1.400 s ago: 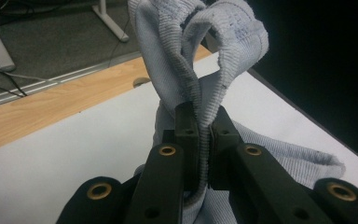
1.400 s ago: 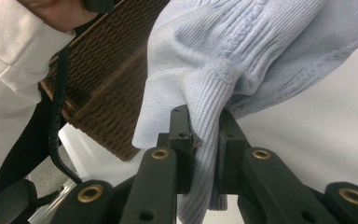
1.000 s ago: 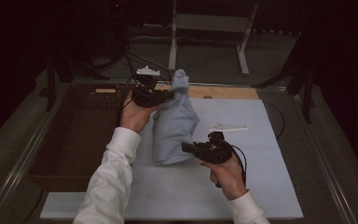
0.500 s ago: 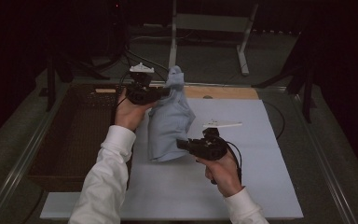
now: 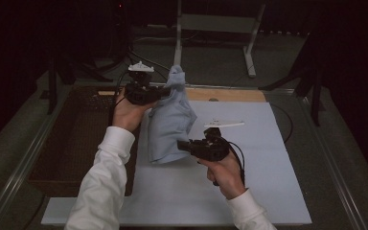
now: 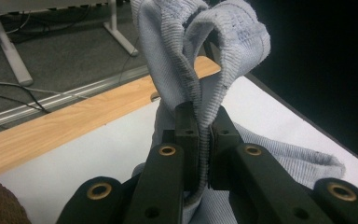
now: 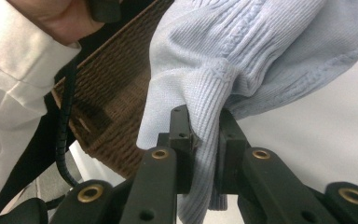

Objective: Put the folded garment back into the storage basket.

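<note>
A pale blue knitted garment (image 5: 168, 122) hangs lifted off the white table sheet (image 5: 249, 191), stretched between my two grippers. My left gripper (image 5: 165, 92) is shut on the garment's ribbed top edge (image 6: 200, 70), held high at the back left. Lower and nearer, my right gripper (image 5: 181, 145) is shut on a thick fold of the same garment (image 7: 205, 88) at its bottom edge. The knit (image 6: 205, 140) is pinched thin between the left jaws. Between the right jaws the cloth (image 7: 206, 140) bunches thicker.
A brown woven basket (image 5: 76, 139) lies left of the sheet, close under my left forearm. A small white strip (image 5: 224, 124) rests on the sheet behind the right hand. A wooden board (image 5: 230, 95) runs along the far edge, with a metal stand (image 5: 211, 28) beyond.
Both hands have lifted the garment higher off the sheet. The right gripper has shifted left and slightly nearer with the lower edge; the left one has risen a little.
</note>
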{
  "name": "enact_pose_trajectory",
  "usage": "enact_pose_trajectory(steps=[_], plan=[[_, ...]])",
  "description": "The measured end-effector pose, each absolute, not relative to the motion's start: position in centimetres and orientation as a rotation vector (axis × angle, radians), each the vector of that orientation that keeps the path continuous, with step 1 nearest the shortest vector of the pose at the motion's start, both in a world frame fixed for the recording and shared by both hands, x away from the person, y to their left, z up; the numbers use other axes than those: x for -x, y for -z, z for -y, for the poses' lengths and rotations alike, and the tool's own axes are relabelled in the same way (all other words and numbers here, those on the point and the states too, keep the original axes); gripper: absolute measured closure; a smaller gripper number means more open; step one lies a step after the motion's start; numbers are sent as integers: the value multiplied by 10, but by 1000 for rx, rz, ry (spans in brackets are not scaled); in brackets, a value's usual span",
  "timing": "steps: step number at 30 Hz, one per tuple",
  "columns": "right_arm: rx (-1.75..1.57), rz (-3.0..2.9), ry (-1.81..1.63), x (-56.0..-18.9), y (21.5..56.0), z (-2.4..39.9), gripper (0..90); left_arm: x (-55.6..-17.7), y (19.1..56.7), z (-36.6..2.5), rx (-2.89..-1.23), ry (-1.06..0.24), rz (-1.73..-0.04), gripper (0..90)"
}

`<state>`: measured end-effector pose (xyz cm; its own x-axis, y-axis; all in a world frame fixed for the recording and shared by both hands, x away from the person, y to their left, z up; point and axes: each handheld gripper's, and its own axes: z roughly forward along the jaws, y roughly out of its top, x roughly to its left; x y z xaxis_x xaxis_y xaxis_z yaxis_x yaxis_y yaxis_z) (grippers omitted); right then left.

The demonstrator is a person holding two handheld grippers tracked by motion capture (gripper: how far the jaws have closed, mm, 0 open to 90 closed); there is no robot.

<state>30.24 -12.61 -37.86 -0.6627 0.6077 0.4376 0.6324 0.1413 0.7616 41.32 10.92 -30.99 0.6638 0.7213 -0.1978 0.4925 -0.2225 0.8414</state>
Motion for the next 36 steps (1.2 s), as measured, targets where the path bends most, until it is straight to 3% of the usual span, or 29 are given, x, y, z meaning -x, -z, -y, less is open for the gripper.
enact_pose_trajectory(steps=[36], plan=[[1192, 2361, 1646, -307, 354, 91, 804, -412, 290, -135, -1866, -350, -962, 864]])
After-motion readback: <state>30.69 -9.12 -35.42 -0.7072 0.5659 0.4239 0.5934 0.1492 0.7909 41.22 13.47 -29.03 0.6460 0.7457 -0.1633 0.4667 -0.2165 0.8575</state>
